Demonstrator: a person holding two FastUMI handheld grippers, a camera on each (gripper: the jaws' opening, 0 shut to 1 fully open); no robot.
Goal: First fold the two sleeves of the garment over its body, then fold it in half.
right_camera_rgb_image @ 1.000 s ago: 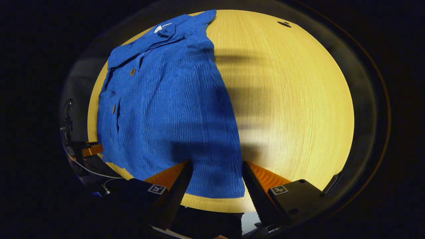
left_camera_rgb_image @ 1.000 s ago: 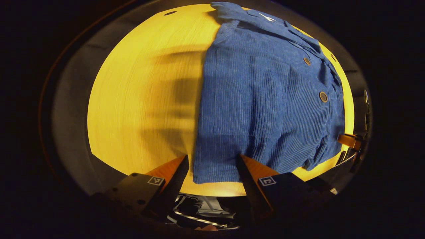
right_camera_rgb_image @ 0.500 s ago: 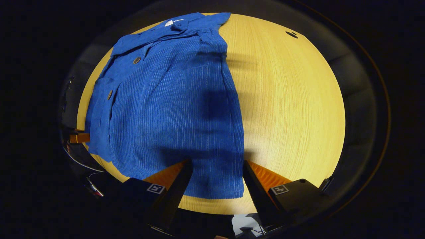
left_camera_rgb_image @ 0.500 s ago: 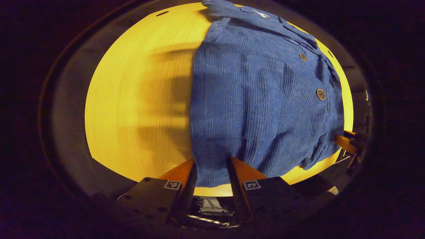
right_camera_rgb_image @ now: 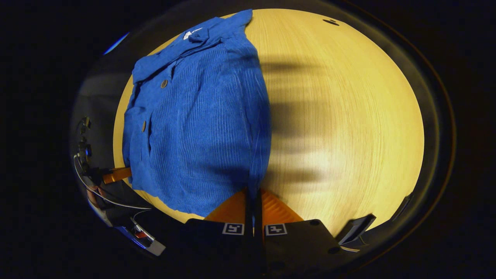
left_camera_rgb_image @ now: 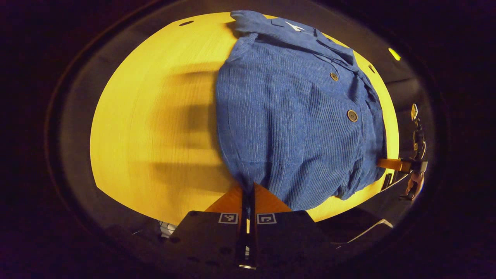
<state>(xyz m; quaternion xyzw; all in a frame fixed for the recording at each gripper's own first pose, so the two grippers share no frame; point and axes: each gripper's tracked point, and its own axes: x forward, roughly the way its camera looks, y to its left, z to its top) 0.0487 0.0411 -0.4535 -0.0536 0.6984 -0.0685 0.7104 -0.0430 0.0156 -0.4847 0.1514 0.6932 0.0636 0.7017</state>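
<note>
Slippage worries us most: our left gripper (left_camera_rgb_image: 248,190) and right gripper (right_camera_rgb_image: 254,193) are each clenched on a near corner of the blue shirt's (left_camera_rgb_image: 294,116) hem, pinching only the cloth edge. If one bite gives way while we carry the hem toward the collar (left_camera_rgb_image: 286,29), we judge the fold will skew, and the sleeves laid over the body could slide out. Uneven lifting would wrinkle it too. We see the shirt lying flat on the yellow table (left_camera_rgb_image: 155,128), its long axis running away from us, collar at the far end and hem nearest us, buttons (left_camera_rgb_image: 352,115) up.
</note>
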